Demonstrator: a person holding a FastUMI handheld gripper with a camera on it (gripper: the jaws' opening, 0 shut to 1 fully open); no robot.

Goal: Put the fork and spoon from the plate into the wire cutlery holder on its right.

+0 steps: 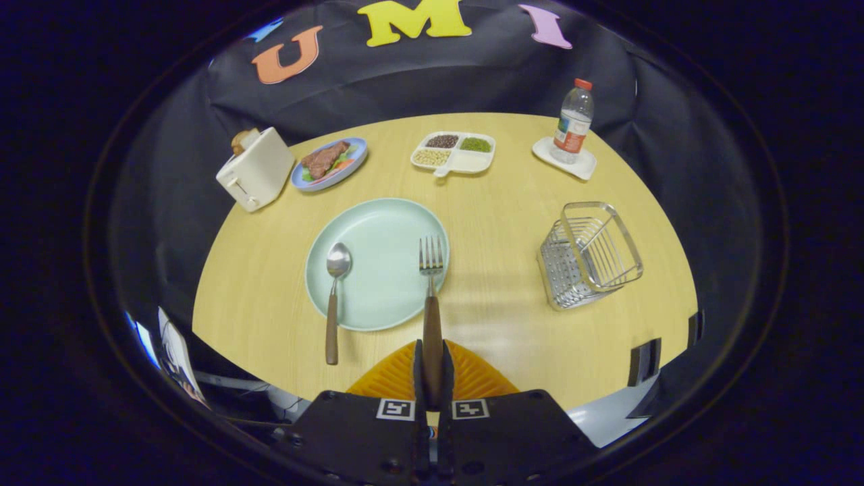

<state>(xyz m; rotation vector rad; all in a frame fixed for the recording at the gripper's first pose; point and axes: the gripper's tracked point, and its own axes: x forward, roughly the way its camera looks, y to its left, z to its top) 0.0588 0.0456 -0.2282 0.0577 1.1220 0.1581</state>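
Your gripper [432, 371] is clamped on the fork [431, 297] handle; tines over the green plate [378, 223], spoon [335, 290] alongside.

A round table [506, 317] with a pale wood top carries everything. On its near middle lies a light green plate [385, 229]. The spoon [334, 297] rests with its bowl on the plate's left part and its brown handle reaching onto the table. To the plate's right, well apart, stands the wire cutlery holder [588, 255]. At the far left stands a white toaster [256, 169], and just beside it a blue plate of food [329, 164]. A divided white tray [453, 152] lies at far middle. At far right, a bottle stands on a white coaster [565, 162].
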